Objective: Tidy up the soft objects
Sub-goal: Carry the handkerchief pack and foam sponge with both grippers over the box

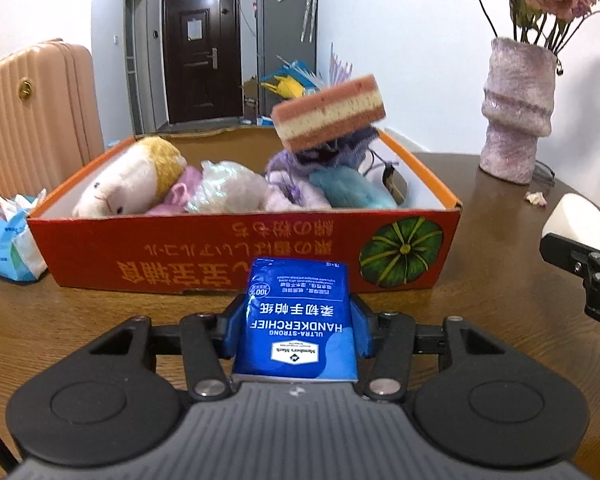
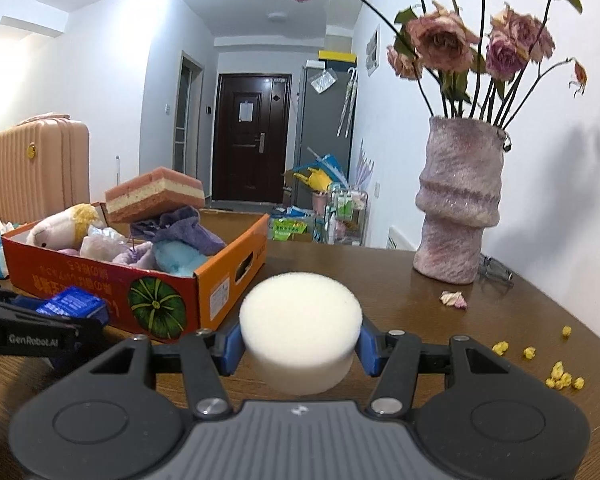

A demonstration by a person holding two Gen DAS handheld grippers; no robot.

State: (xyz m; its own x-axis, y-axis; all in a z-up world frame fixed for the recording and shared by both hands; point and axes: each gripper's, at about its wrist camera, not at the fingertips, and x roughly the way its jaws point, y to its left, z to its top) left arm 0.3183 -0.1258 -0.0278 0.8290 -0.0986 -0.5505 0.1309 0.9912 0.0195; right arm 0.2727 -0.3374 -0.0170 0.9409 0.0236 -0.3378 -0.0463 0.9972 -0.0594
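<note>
An orange cardboard box [image 1: 204,256] stands on the brown table and holds a white plush toy [image 1: 128,178], purple and blue soft items [image 1: 340,184] and a pink layered sponge [image 1: 328,110] on top. My left gripper [image 1: 296,320] is shut on a blue handkerchief pack [image 1: 296,328], just in front of the box. My right gripper [image 2: 298,340] is shut on a round white sponge [image 2: 300,320], right of the box [image 2: 220,280]. It shows at the right edge of the left wrist view [image 1: 580,224].
A purple vase [image 2: 456,200] with dried roses stands at the back right of the table, with petals and yellow bits [image 2: 560,376] nearby. A tissue pack [image 1: 8,232] lies left of the box. A pink suitcase [image 1: 32,112] stands behind the table's left side.
</note>
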